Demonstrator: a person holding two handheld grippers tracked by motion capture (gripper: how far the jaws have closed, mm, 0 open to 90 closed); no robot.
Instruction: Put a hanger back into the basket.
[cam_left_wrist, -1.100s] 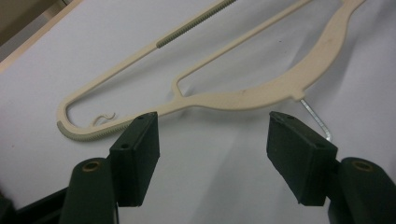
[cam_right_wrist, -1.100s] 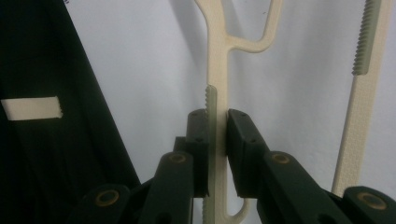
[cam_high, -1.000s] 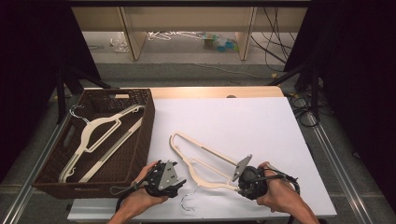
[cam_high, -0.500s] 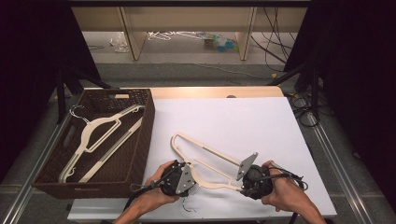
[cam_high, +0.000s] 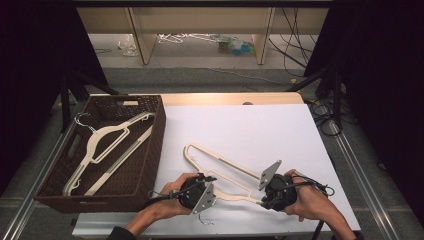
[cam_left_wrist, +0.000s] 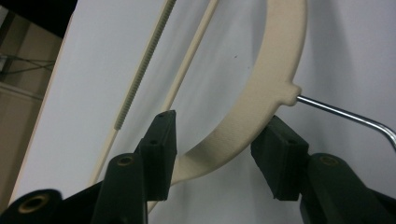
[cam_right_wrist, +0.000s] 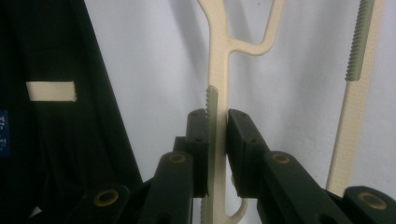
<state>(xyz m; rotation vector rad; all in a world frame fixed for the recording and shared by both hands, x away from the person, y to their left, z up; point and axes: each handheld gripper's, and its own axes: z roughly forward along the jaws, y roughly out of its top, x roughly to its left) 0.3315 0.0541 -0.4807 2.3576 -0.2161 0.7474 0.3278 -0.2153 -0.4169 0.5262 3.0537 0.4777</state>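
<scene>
At the near edge of the white table (cam_high: 260, 130), a cream plastic clothes hanger with a metal hook (cam_high: 220, 170) is lying flat between the two handheld tools, one shoulder pointing off toward the dark woven wicker basket (cam_high: 150, 150) on the left. The right gripper (cam_high: 274, 192) is clamped tight on a thin bar at the hanger's right end, and in the right gripper view you can see both black pads squeezing that cream strip (cam_right_wrist: 217, 140) from either side, right next to its ribbed grip strip. The left gripper (cam_left_wrist: 219, 140) sits at the neck end, with the curved cream neck passing between its jaws. They've just been closing in, but there are gaps on both sides, so nothing's pinched there yet. The wire hook (cam_left_wrist: 345, 114) sticks out just past its right pad. Another cream hanger (cam_high: 107, 145) lies inside the basket, well apart from all this.
</scene>
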